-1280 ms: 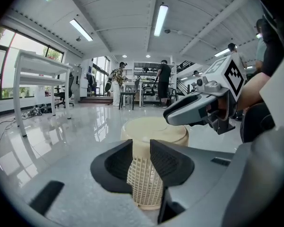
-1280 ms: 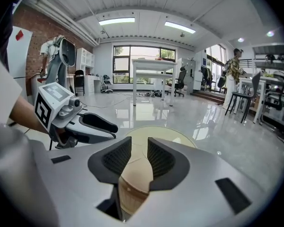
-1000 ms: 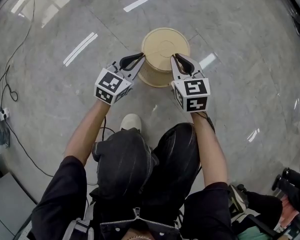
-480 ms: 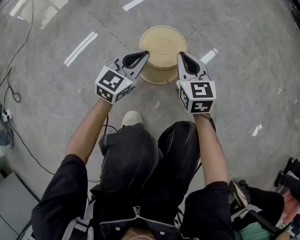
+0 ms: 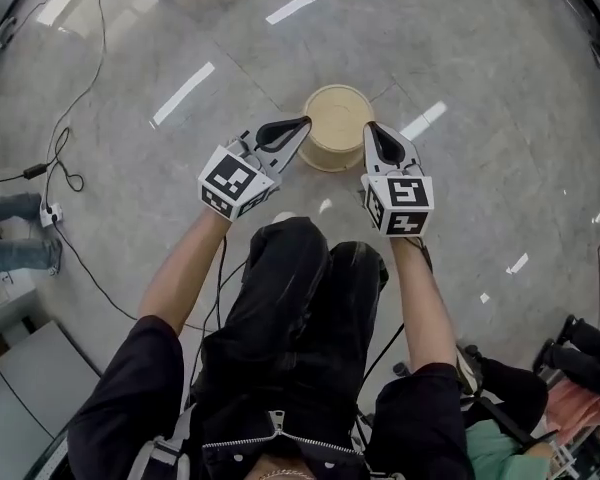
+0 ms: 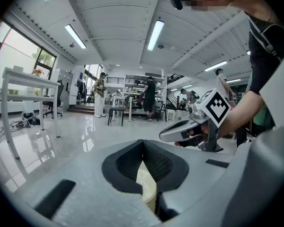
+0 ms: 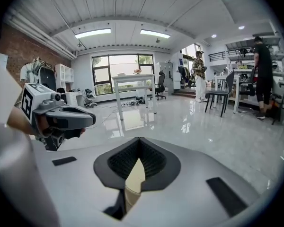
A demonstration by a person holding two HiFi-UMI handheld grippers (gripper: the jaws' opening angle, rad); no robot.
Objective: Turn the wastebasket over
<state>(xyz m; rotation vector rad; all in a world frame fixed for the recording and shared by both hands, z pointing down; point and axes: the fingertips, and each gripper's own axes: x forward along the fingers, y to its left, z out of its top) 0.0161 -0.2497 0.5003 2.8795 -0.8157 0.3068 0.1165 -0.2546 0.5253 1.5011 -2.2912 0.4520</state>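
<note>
The tan wastebasket (image 5: 337,118) stands on the grey floor (image 5: 480,78) just ahead of the person's legs (image 5: 280,298), with a flat round face turned upward. The left tongs (image 5: 300,124) and the right tongs (image 5: 373,129) hang above its near edge, one at each side, tips pointing away from the person. Both tongs are closed tight and hold nothing. Only a sliver of the wastebasket shows through the gap behind each pair of pads.

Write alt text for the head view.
From above, a person holds the left gripper and right gripper, both shut, above a round tan wastebasket standing on the glossy grey floor, one tip over each side of it. Cables trail across the floor at left.
</note>
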